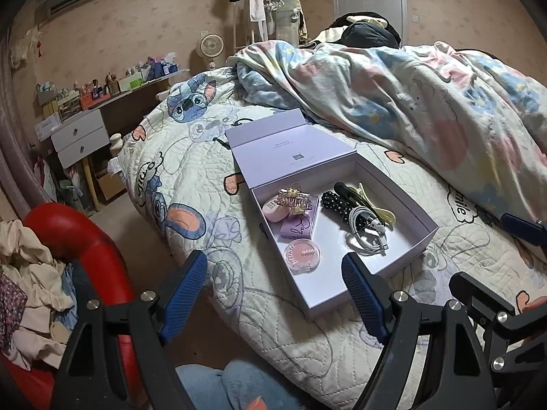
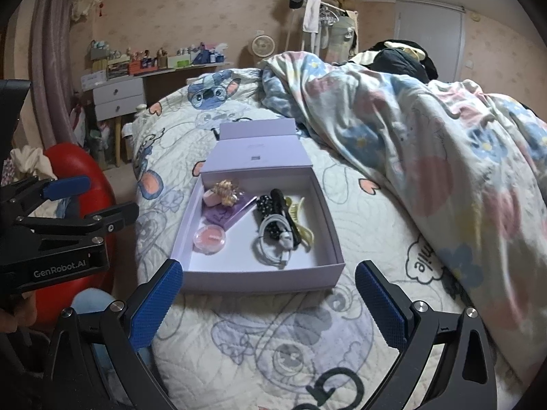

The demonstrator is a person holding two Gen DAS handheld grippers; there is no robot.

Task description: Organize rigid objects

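1. my left gripper [image 1: 275,288] hangs over the near edge of the bed [image 1: 191,177], blue pads spread wide and holding nothing; its right pad overlaps the near corner of the lilac box [image 1: 415,212] in the left wrist view.

2. my right gripper [image 2: 268,299] hovers just short of the same box [image 2: 330,220], pads wide apart and empty, the box's front wall framed between them.

3. the box sits open on the quilted cartoon bedspread, its lid [image 1: 294,152] folded back flat toward the far side.

4. inside, along the left half: a gold claw clip [image 1: 294,199] resting on a pale pink case [image 1: 273,210], a purple compact [image 1: 297,227] under and beside them, and a round pink blush pot [image 1: 302,251] nearest me.

5. on the right half: a black polka-dot hair piece [image 1: 336,205], a coiled white charging cable [image 1: 367,230] lying partly over it, and a pale yellow clip [image 1: 379,210] touching both at the far side.

6. a rumpled floral duvet [image 1: 427,102] is heaped on the bed to the right of the box, well apart from it.

7. a red chair [image 1: 71,232] stands beside the bed at left, clothes piled against it; my left tool [image 2: 61,235] shows at the left rim of the right wrist view.
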